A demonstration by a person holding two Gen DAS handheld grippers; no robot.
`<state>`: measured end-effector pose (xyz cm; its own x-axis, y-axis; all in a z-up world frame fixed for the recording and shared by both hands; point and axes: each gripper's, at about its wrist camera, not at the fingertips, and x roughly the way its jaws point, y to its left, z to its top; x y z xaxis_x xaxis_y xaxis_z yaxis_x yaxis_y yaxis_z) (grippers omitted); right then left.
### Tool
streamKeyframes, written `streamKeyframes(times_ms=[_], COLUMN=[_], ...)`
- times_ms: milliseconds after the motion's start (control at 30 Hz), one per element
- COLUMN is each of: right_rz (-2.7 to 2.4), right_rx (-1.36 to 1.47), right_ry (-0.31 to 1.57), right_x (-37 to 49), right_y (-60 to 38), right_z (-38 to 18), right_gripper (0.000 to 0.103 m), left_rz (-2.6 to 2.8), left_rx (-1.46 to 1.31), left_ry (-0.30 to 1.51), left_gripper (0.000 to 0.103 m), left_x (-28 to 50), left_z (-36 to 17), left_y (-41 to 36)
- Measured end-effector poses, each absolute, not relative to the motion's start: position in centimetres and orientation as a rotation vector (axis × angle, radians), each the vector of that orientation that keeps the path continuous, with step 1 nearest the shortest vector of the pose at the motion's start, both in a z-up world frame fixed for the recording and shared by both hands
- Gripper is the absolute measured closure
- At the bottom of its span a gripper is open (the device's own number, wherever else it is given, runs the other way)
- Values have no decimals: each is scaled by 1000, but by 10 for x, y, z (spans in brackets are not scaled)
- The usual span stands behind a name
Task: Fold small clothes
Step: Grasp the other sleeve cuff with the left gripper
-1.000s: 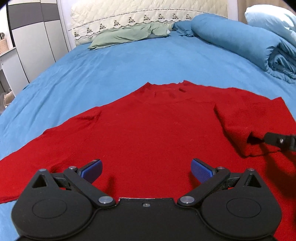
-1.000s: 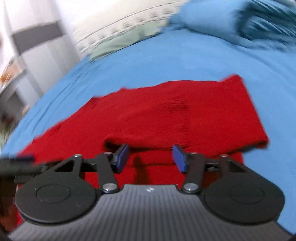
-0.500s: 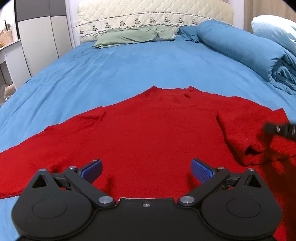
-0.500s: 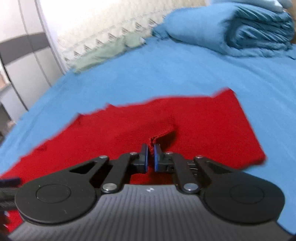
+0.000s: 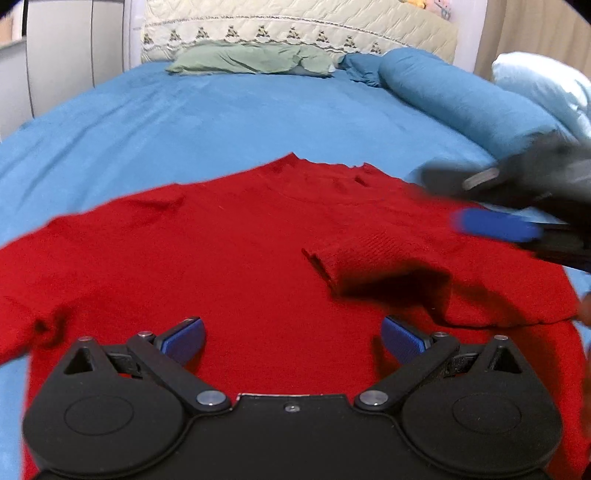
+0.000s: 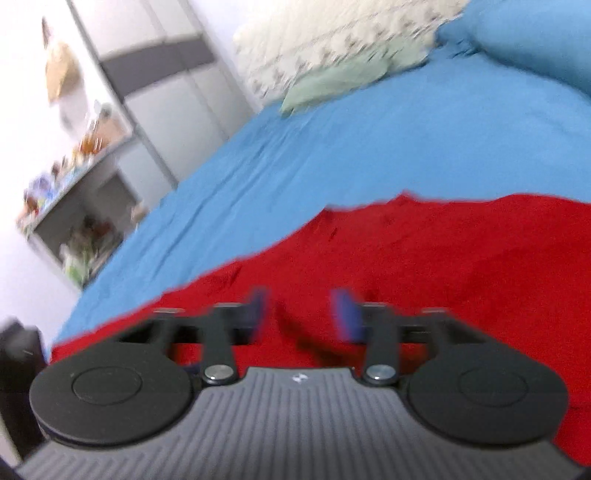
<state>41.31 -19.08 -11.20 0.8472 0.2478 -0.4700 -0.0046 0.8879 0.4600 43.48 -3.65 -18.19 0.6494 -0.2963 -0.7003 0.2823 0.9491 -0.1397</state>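
Observation:
A red knit sweater (image 5: 229,258) lies flat on the blue bed sheet (image 5: 221,118), collar away from me. Its right sleeve (image 5: 399,258) is folded in across the chest, cuff near the middle. Its left sleeve stretches out to the left. My left gripper (image 5: 291,339) is open and empty, low over the sweater's hem. My right gripper (image 6: 301,312) is open and empty above the sweater (image 6: 443,258); it also shows blurred in the left wrist view (image 5: 498,221), above the folded sleeve.
A green pillow (image 5: 247,61) and a quilted headboard (image 5: 295,26) are at the far end. A rolled blue duvet (image 5: 461,99) lies along the right. A wardrobe (image 6: 166,96) and a cluttered shelf (image 6: 74,192) stand left of the bed.
My right gripper was shut on the right sleeve's cuff, carried it across the chest, then opened and let it go. It now lifts away. My left gripper stayed open.

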Motion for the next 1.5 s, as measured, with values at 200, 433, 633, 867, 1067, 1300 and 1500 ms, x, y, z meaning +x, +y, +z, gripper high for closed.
streamKeyframes(times_ms=[200, 433, 633, 867, 1067, 1300, 1500], right_rz=[-29, -62, -59, -51, -52, -59, -97], right_rx=[372, 235, 166, 175, 183, 176, 139], right_ry=[591, 647, 652, 653, 651, 680, 694], right_x=[359, 322, 330, 334, 334, 340, 341], right_y=[-229, -238, -239, -238, -237, -235, -237], right_z=[-114, -141, -151, -148, -145, -153, -156], right_gripper=[8, 8, 8, 8, 8, 8, 8], left_rz=[-414, -517, -402, -401, -350, -235, -224], left_rx=[-116, -397, -621, -581, -432, -240, -173], left_ry=[799, 854, 922, 942, 732, 615, 597], left_gripper=[2, 3, 37, 89, 89, 89, 89], left_x=[435, 449, 477, 488, 484, 465, 453], left_z=[-183, -182, -187, -176, -127, -132, -153], left_y=[-42, -51, -43, -44, -21, 18, 22])
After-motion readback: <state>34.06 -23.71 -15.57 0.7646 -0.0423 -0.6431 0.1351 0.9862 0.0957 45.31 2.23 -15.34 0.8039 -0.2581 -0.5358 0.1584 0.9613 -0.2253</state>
